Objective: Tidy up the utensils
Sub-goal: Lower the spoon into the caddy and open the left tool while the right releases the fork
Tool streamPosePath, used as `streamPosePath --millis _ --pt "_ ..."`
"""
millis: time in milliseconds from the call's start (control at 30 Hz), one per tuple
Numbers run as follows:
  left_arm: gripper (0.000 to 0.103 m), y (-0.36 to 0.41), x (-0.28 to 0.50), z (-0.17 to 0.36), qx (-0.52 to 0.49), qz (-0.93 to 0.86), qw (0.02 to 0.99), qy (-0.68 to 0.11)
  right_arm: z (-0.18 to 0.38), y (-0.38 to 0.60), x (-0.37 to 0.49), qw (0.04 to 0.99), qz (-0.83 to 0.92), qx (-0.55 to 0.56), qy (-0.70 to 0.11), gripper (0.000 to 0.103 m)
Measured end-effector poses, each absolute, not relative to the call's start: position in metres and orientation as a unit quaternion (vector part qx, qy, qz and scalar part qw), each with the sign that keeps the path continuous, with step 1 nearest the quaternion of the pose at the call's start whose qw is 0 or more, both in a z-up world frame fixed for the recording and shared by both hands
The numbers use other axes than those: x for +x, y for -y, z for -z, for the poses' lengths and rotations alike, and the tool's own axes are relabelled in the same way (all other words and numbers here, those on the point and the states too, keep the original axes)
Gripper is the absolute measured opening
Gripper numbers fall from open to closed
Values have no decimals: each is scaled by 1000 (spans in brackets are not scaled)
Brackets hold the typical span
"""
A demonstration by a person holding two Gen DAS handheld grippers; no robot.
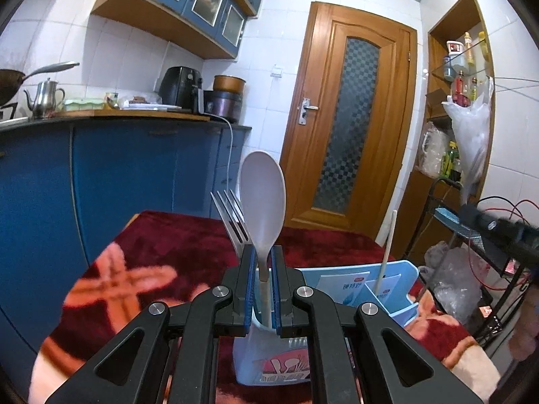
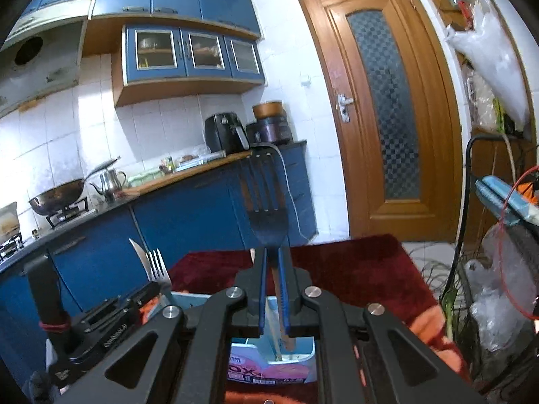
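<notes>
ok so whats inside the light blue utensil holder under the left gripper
The light blue utensil holder shows a white stick in a right compartment, and the white spoon, gripped by the left gripper, reaches down into it. The gripper covers the holder's bottom.

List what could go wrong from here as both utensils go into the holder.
1. The left gripper pinches the white plastic spoon by its thin handle beside the steel fork; lowering it may knock the fork.
2. The right gripper grips the black slotted spatula low on its wooden handle, so the heavy head might tilt or slip.
3. The light blue plastic utensil holder stands on soft red cloth and could tip if pushed.
</notes>
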State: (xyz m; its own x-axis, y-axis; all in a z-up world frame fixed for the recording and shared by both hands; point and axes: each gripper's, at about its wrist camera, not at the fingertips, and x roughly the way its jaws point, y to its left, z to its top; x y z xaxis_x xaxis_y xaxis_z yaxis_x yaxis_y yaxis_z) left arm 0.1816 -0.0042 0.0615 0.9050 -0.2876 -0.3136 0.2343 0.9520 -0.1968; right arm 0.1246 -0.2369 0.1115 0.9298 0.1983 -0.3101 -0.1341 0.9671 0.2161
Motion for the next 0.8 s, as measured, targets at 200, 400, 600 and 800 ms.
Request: streamPosePath --millis 200,400,600,800 --pt "9 6 184 -57 -78 138 971 -178 -85 234 140 970 -81 93 -208 9" --pt "9 7 187 -54 -79 140 969 -188 -73 232 146 966 -81 92 -227 10" --pt "9 9 188 -52 -80 144 966 -200 -68 232 149 965 -81 97 -232 10" --pt "16 12 185 -53 -75 149 965 -204 -67 234 149 963 -82 108 -234 18"
